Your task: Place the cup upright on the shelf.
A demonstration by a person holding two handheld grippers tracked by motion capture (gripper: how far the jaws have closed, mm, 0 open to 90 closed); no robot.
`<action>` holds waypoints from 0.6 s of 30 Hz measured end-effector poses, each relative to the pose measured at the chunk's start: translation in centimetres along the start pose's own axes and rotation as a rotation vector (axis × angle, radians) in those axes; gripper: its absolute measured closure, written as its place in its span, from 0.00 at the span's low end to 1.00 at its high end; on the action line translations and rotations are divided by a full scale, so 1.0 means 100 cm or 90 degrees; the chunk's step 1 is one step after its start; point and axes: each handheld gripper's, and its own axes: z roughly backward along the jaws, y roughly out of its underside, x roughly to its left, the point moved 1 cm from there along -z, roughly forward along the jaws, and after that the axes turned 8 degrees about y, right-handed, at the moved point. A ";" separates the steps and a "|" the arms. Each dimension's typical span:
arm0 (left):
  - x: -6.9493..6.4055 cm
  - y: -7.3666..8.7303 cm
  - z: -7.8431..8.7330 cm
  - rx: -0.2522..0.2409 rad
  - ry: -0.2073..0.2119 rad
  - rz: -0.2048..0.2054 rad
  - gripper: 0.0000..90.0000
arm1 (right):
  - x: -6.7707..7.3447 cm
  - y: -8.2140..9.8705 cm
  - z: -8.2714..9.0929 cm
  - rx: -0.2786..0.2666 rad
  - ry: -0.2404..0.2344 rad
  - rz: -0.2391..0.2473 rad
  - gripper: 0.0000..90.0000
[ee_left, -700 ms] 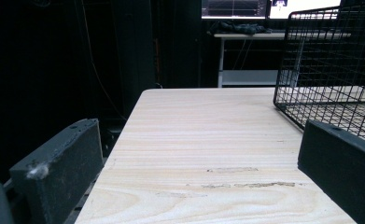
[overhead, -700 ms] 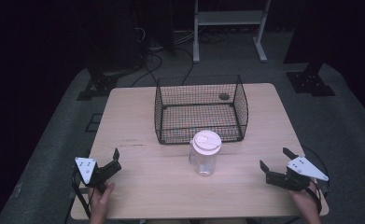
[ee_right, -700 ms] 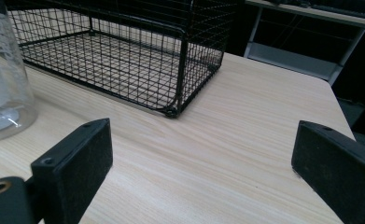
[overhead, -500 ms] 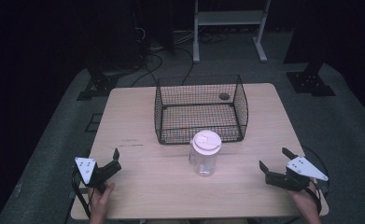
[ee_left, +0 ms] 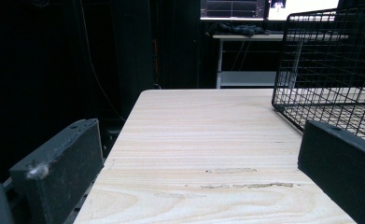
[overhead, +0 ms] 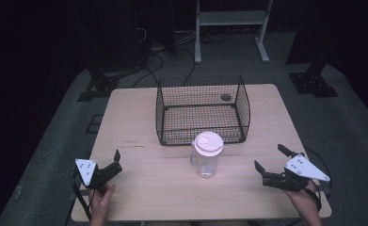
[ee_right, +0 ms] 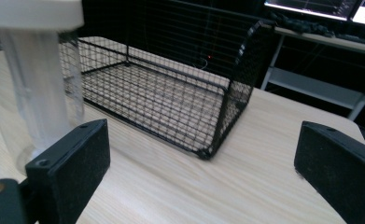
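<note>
High view: lidded jar (overhead: 207, 154) stood upright mid-desk (overhead: 144, 117), wire basket (overhead: 201, 110) just beyond. Left gripper (overhead: 116, 161) and right gripper (overhead: 272, 160) held at near corners, jaws spread, nothing gripped.

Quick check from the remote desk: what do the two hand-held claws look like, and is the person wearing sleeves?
Both claws, left and right, have black bodies, blocky black jaws and a pale three-cornered plate with dark dots on top. A black cable trails from each. No sleeves are visible at the wrists.
</note>
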 end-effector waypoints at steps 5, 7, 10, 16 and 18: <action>-0.001 0.000 0.000 0.000 0.000 -0.003 0.00 | 0.009 -0.011 -0.001 -0.010 -0.018 0.013 0.03; 0.000 0.000 0.000 0.000 0.002 -0.003 0.00 | 0.014 -0.015 -0.002 -0.011 -0.023 0.024 0.03; -0.001 0.000 0.000 0.001 0.003 -0.005 0.00 | 0.017 -0.018 -0.003 -0.012 -0.030 0.025 0.03; 0.000 0.000 0.000 0.001 0.003 -0.003 0.00 | 0.026 -0.023 -0.006 -0.012 -0.047 0.039 0.03; 0.000 0.000 0.000 0.001 0.002 -0.004 0.00 | 0.032 -0.025 -0.009 -0.010 -0.055 0.048 0.03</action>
